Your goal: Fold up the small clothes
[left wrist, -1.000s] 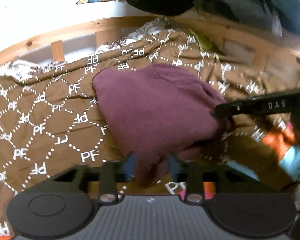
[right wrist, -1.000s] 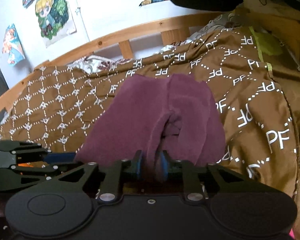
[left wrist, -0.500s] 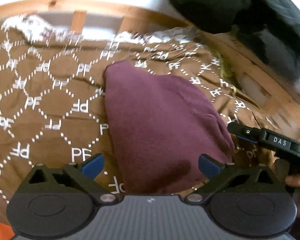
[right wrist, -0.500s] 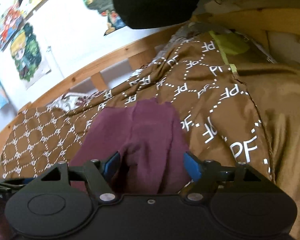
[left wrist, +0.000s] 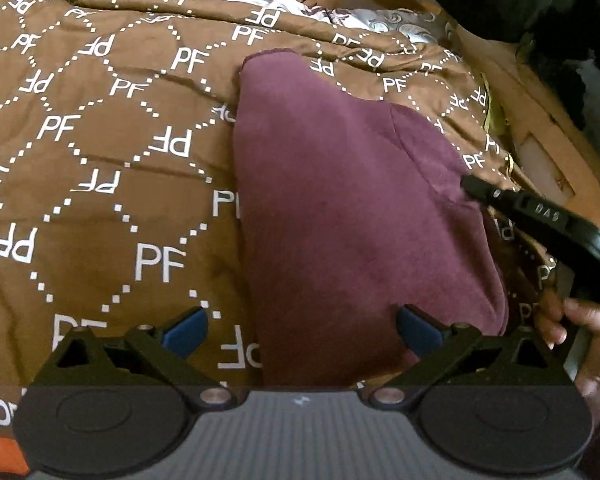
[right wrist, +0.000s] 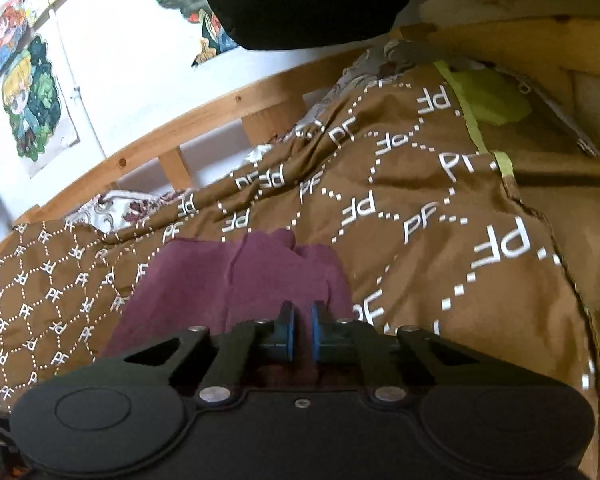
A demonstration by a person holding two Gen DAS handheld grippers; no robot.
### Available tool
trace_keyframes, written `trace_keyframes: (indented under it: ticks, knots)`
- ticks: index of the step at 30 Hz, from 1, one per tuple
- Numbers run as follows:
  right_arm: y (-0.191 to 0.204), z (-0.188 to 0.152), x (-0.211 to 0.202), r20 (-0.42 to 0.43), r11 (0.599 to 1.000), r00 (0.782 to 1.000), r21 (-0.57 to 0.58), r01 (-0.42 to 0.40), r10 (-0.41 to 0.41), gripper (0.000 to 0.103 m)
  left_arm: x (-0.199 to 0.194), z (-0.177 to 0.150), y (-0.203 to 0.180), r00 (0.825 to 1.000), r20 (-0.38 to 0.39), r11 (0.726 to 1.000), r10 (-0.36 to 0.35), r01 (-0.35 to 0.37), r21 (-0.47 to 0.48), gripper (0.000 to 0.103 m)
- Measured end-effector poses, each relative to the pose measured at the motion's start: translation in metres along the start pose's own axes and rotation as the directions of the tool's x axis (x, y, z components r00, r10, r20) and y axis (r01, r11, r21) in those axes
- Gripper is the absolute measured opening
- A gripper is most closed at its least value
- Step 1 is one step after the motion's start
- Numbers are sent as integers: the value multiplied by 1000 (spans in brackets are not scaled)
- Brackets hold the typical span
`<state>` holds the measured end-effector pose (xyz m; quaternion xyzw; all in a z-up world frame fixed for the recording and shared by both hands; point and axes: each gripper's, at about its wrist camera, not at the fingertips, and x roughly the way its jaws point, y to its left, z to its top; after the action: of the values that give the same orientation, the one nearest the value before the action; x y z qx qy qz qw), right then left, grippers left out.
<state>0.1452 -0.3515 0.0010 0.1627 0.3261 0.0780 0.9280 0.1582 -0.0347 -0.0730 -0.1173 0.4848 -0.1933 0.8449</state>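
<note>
Bedding first: I see a brown quilt (left wrist: 100,200) printed with white "PF" lettering and dotted diamonds, spread over a bed with a wooden rail (right wrist: 148,152) along its far edge. Beyond that rail I note a white wall carrying cartoon posters (right wrist: 32,104). A dark bundle of fabric (right wrist: 300,0) hangs at the top of both views.

Next in size, the maroon garment (left wrist: 348,208) lies flat on the quilt, toward its right-hand side as my left camera sees it, with one raised fold running along its right part.

My left gripper (left wrist: 300,330) stands spread wide above the near end of the garment, blue pads clear of the cloth. My right gripper (right wrist: 302,332) has just been closing; its pads sit almost pressed together at the garment's near edge (whether cloth is caught between them I cannot tell). A hand (left wrist: 580,336) grips that tool at the quilt's right edge.
</note>
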Motion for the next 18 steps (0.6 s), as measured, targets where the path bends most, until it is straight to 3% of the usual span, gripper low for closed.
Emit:
trace_keyframes:
  ticks: [6,11,18]
  knots:
    - [-2,18,-9,103,998,995,-58,18,-12,6,6,2,-17,1000,-19,999,-15,16,47,102]
    - [-14,7,8,21,998,999,-48,43,-42,7,14,-5,-21,999,-39,999,7,-5,52,102]
    - [-27,5,2,1,1000,1000,15,5,-5,34,17,-5,-17,999,-38,999,7,-5,44,102]
